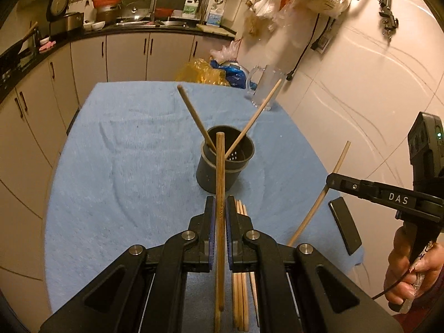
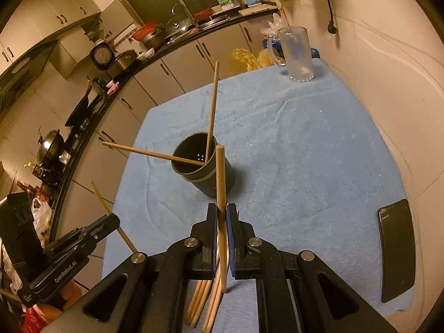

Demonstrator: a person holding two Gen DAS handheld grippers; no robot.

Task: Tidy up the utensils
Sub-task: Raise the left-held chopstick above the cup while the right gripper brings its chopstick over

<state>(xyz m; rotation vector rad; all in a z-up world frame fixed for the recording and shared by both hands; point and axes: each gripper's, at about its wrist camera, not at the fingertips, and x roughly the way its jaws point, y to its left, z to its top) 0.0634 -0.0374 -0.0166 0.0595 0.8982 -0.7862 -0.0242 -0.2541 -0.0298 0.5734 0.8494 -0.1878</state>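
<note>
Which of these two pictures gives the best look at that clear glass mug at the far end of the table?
The right wrist view. There the glass mug stands whole and unblocked on the blue cloth, handle and base plain. In the left wrist view the mug is smaller and fainter against the pale wall, and a chopstick leaning out of the dark holder crosses it.

One dark grey cylindrical plastic utensil holder (image 1: 224, 161) is seen on the blue towel-like table cover (image 1: 111, 166). Two thin wooden chopsticks (image 1: 194, 116) are counted inside that holder, leaning outward over its rim. Two more chopsticks are counted raised near the holder, one clamped in each of the two black two-finger grippers (image 1: 220, 213) (image 2: 221, 222). A loose bundle of chopsticks (image 2: 198, 299) is seen lying flat, nearer than the holder; perhaps four or five, though they are partly hidden. One frosted glass mug (image 2: 297, 55) is counted beyond the holder, and one black flat phone (image 2: 396, 249) to its right.
</note>
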